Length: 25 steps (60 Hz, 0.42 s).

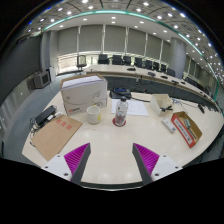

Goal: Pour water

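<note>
The hand-held gripper (pixel 109 163) hangs open above the table (pixel 110 145), well short of what looks like a bottle (pixel 120 108).

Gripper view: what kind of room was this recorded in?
Probably an open-plan office or lab: rows of desks with monitors, a ceiling grid of lights, and a white worktable. The gripper fingers are open, holding nothing.

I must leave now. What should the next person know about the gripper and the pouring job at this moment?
Gripper: open, holding nothing, fingers over bare table.
Things: the bottle stands upright beyond the fingers, mid-table; the white cup stands just to its left, in front of a white box.
Done: nothing visible; the bottle is untouched.
Left: reach forward, grasp the bottle, pour into the cup.
</note>
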{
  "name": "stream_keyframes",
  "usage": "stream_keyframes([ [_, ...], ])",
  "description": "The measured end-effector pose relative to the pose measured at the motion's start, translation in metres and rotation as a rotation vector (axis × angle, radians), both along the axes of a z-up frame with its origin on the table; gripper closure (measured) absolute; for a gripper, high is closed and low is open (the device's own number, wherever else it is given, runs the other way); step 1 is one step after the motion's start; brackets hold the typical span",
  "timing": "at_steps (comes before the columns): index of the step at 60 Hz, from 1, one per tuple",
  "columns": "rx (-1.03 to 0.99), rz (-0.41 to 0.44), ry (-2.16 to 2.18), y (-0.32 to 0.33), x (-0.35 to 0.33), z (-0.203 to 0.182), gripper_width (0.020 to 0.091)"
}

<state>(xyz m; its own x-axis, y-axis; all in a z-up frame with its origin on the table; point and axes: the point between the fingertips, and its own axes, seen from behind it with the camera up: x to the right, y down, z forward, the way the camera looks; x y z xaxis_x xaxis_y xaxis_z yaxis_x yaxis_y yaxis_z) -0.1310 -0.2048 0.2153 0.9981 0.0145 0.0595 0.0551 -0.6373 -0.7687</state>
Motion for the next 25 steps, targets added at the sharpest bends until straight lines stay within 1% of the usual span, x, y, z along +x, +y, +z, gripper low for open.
stream_keyframes([
  [10, -0.007, -0.021, -0.007, -0.02, -0.007, 0.002, 0.0242],
  [25, 0.001, -0.014, -0.032, -0.025, -0.015, 0.009, 0.0245],
])
